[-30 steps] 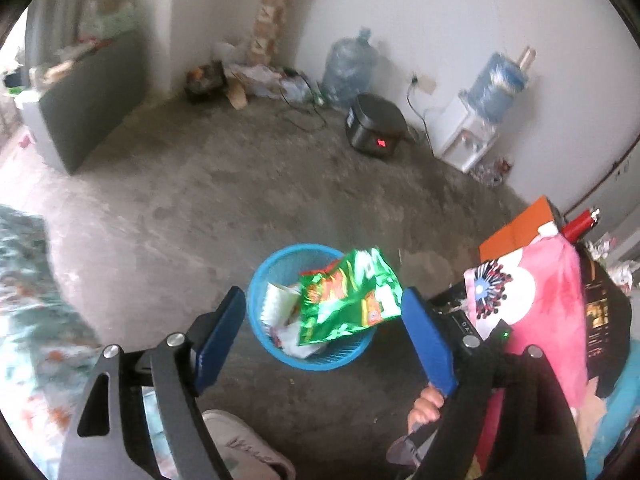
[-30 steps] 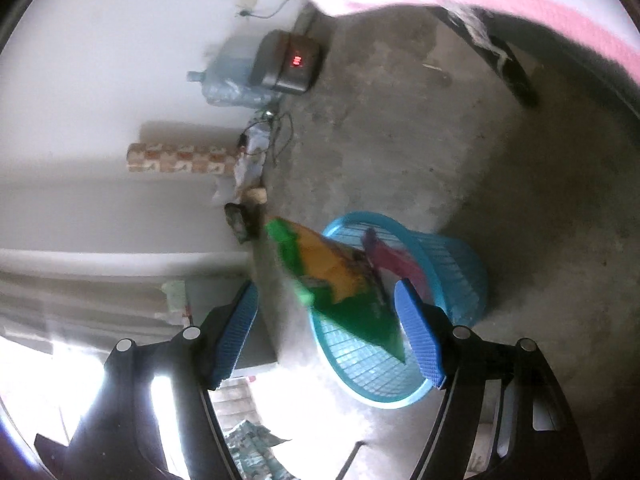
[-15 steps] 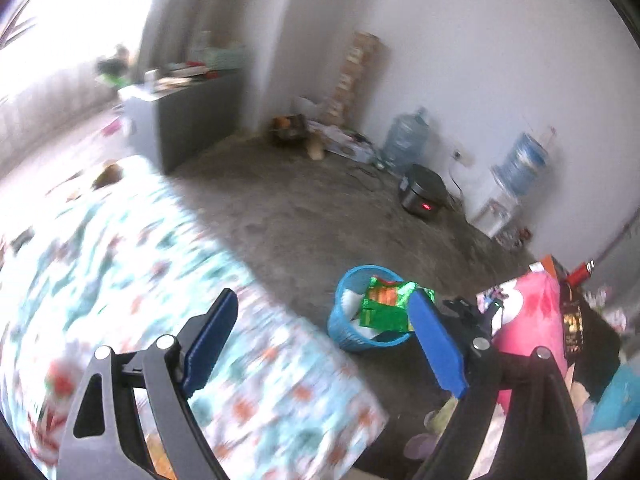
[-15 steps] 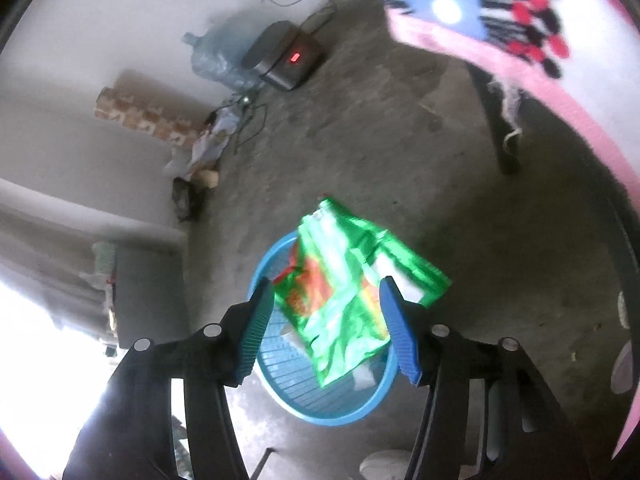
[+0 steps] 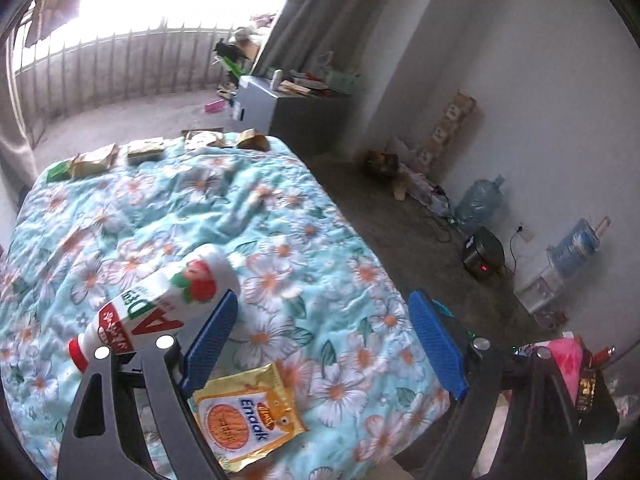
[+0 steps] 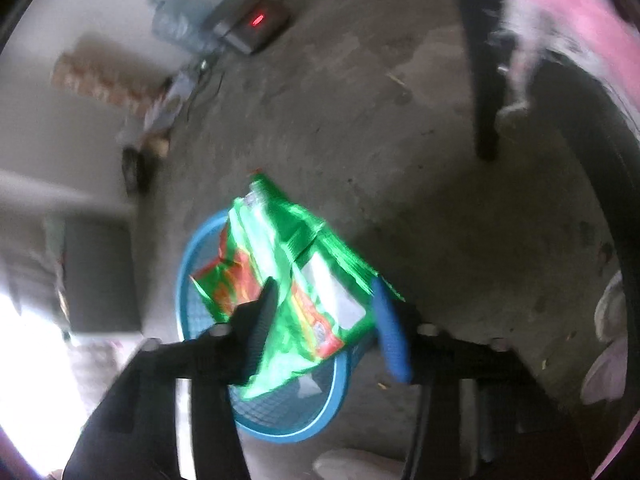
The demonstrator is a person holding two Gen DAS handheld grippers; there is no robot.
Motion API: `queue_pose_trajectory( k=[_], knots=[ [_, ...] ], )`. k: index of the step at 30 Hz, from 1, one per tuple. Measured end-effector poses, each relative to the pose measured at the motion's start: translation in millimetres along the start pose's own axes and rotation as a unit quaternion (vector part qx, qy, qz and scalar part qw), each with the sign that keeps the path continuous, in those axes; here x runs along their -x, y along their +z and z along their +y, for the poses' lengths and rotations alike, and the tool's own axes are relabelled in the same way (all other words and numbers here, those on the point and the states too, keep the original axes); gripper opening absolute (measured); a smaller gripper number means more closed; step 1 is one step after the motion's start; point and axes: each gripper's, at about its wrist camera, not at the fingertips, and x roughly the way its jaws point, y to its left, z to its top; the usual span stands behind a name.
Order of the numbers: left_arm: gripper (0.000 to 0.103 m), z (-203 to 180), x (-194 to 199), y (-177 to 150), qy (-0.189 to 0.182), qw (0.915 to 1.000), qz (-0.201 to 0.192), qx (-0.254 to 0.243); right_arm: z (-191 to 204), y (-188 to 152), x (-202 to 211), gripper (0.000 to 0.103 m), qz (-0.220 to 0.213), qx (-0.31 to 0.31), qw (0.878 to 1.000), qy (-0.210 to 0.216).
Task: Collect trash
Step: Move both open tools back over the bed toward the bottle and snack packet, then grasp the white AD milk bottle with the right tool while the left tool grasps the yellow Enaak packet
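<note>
My left gripper (image 5: 324,340) is open and empty above the floral bedspread (image 5: 180,220). A white bottle with a red cap (image 5: 156,312) lies on the bed just left of its left finger. A yellow snack packet (image 5: 244,420) lies below the fingers. Several flattened wrappers (image 5: 144,152) lie along the bed's far edge. My right gripper (image 6: 324,320) hangs over the blue mesh basket (image 6: 280,420) on the floor. A green snack bag (image 6: 296,280) lies across the basket rim between its fingers, which stand apart.
A grey cabinet (image 5: 296,116) stands beyond the bed. Water jugs (image 5: 480,200), a black cooker (image 5: 482,252) and cables line the wall. A dark chair leg (image 6: 484,80) and pink cloth (image 6: 568,12) stand right of the basket.
My left gripper has swung away from the basket to over the bed. The green bag has dropped from the right gripper's fingers onto the basket.
</note>
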Motion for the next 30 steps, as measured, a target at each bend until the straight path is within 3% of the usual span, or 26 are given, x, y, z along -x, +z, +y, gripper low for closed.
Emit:
queue_pose_trajectory(
  k=[2,3,8,10,13,14,20,23,26,29,30],
  knots=[
    [0.085,5,0,0,-0.001,1.0,0.0,0.008,13,-6,-7,0.013,0.011,0.028,1.0,-0.007],
    [0.085,5,1,0,-0.002,1.0,-0.002,0.009,17,-8,-8,0.009,0.015,0.036,0.999,-0.008],
    [0.085,12,1,1,-0.001,0.9998,-0.01,0.02,34,-28,-14,0.009,0.042,0.078,0.996,0.006],
    [0.085,17,3,1,0.002,0.9996,-0.015,0.024,41,-35,-4,0.014,0.04,0.092,0.995,0.016],
    [0.085,32,11,3,0.012,0.9987,-0.029,0.04,50,-43,21,0.043,0.033,0.101,0.993,0.048],
    [0.085,36,14,3,0.014,0.9983,-0.033,0.045,55,-45,28,0.048,0.028,0.107,0.992,0.057],
    [0.087,70,29,-5,0.038,0.9943,-0.059,0.079,118,-69,94,0.058,0.017,0.174,0.977,0.125],
    [0.087,86,32,-13,0.051,0.9928,-0.065,0.087,160,-90,133,0.062,0.02,0.217,0.96,0.178],
    [0.087,102,34,-21,0.061,0.991,-0.066,0.1,201,-126,169,0.063,0.035,0.278,0.933,0.228],
    [0.087,116,37,-30,0.057,0.9901,-0.061,0.112,242,-179,201,0.066,0.057,0.368,0.888,0.271],
    [0.087,119,38,-33,0.05,0.9907,-0.056,0.114,259,-205,210,0.066,0.069,0.408,0.863,0.288]
  ],
)
